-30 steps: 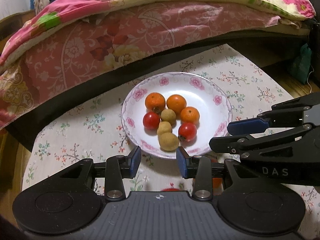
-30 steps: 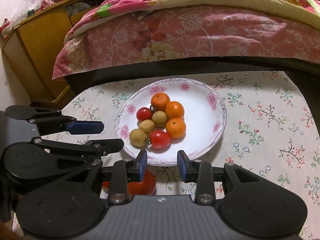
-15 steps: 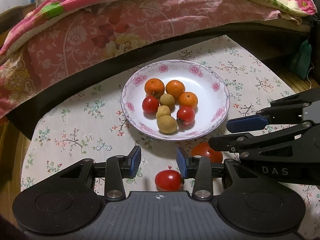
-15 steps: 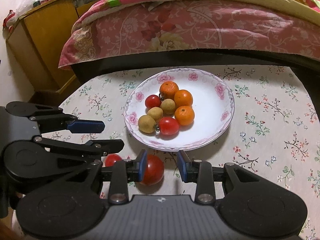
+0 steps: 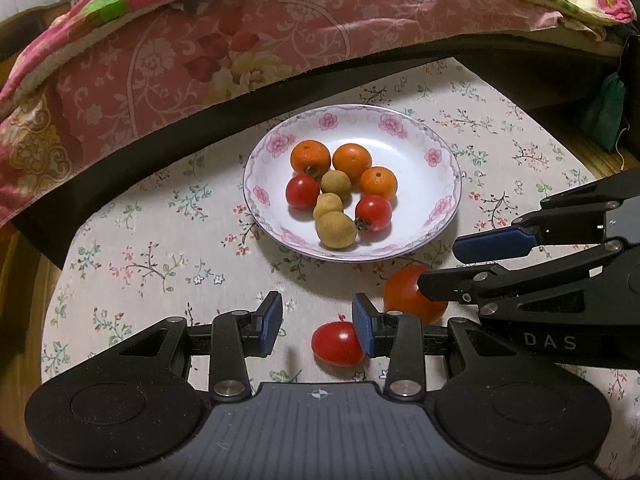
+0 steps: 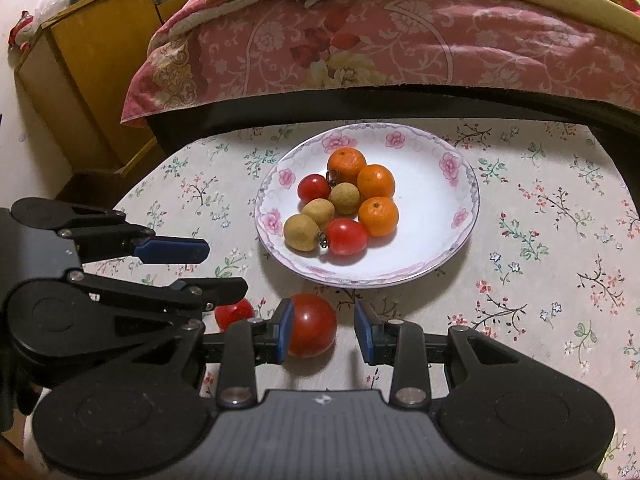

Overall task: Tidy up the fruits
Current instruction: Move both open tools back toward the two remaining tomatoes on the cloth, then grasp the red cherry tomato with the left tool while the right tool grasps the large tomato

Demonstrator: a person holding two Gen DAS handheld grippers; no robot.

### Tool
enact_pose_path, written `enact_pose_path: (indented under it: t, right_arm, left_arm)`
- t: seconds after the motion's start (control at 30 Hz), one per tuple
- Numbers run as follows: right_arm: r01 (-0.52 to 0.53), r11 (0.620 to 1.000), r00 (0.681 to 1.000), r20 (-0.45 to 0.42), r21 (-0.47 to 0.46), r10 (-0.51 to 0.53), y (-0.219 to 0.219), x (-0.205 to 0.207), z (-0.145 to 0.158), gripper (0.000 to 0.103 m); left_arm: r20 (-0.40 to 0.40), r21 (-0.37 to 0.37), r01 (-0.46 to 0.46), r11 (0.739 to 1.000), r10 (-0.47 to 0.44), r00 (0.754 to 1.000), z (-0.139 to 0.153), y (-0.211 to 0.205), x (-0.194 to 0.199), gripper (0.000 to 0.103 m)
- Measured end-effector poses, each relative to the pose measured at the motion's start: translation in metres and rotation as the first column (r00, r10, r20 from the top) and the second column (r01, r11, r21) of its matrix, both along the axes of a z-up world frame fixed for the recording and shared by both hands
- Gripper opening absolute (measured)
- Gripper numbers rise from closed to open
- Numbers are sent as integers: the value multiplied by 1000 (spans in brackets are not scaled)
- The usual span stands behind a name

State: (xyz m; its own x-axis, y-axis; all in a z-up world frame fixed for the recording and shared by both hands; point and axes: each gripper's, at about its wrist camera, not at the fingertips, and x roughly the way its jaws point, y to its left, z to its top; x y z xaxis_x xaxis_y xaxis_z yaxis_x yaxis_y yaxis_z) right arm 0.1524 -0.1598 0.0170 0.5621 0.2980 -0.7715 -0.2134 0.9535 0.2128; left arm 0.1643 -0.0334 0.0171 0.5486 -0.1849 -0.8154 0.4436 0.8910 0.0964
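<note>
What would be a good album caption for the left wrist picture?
Two tomatoes wait on the flowered cloth before a plate of fruit, an open hand-held gripper poised above.

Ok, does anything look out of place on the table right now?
Yes. Two tomatoes lie loose on the floral tablecloth, outside the plate that holds the other fruit: a larger tomato just below the plate's near rim, and a small tomato beside it.

Left gripper [image 5: 317, 316] low in frame, angled downward, jaws parted and empty — right gripper [image 6: 323, 326] likewise, pads apart, gripping nothing.
</note>
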Motion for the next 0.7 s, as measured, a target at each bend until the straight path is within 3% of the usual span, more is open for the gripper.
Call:
enact_pose_path:
  t: [0.7]
  right_arm:
    - [-25, 1000, 1000, -9, -6, 25, 5, 0, -3, 28]
  left_arm:
    - [-18, 3, -17, 1000, 17, 1000, 0, 4, -3, 47]
